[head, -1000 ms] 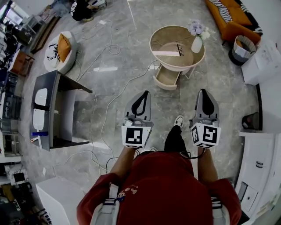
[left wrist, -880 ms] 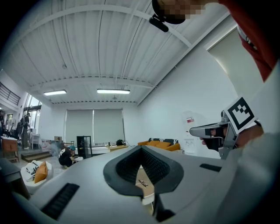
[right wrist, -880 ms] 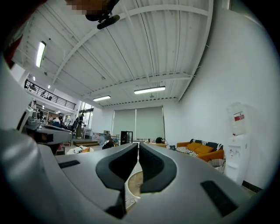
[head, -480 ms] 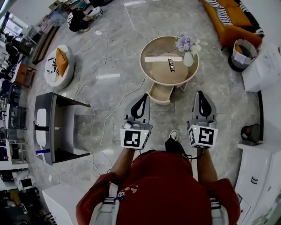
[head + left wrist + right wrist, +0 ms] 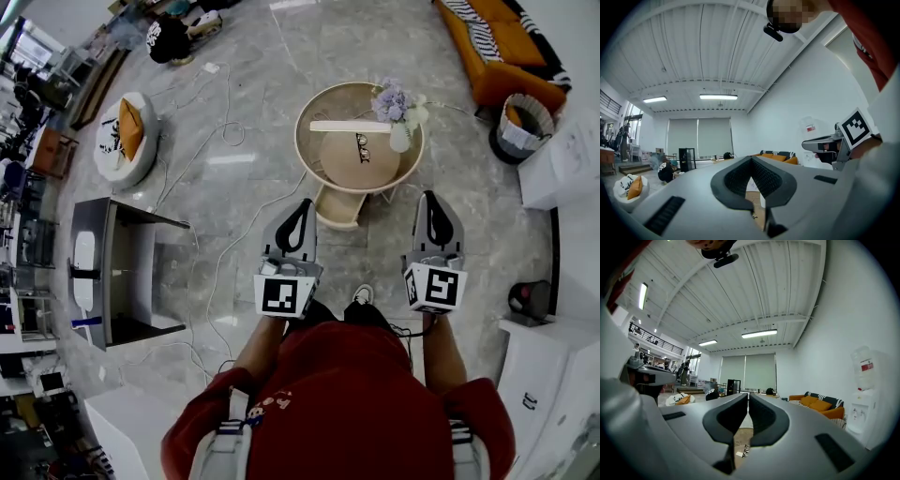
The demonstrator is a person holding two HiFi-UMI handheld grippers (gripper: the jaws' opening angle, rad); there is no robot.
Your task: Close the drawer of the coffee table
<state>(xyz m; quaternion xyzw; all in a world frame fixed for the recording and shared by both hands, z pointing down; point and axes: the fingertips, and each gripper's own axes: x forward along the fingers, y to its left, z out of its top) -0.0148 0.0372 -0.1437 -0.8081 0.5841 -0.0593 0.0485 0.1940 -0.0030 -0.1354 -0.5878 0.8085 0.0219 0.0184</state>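
Note:
The round tan coffee table (image 5: 323, 164) stands on the marble floor ahead of me, with its drawer (image 5: 337, 208) pulled out toward me and empty. My left gripper (image 5: 302, 204) is shut and empty, held level just left of the drawer's front, not touching it. My right gripper (image 5: 433, 200) hovers right of the drawer, jaws together and holding nothing. In the left gripper view my left gripper (image 5: 751, 159) shows its tips meeting. In the right gripper view my right gripper (image 5: 748, 394) shows only a hairline slit.
On the table top stand a vase of flowers (image 5: 398, 114), a white strip (image 5: 349, 126) and glasses (image 5: 362, 142). An orange sofa (image 5: 497, 47) and basket (image 5: 523, 117) are far right. A dark cabinet (image 5: 112, 253) stands left, with cables (image 5: 225, 253) across the floor.
Both grippers have travelled forward toward the table. The table and its open drawer now lie closer to the fingertips. The jaws look unchanged.

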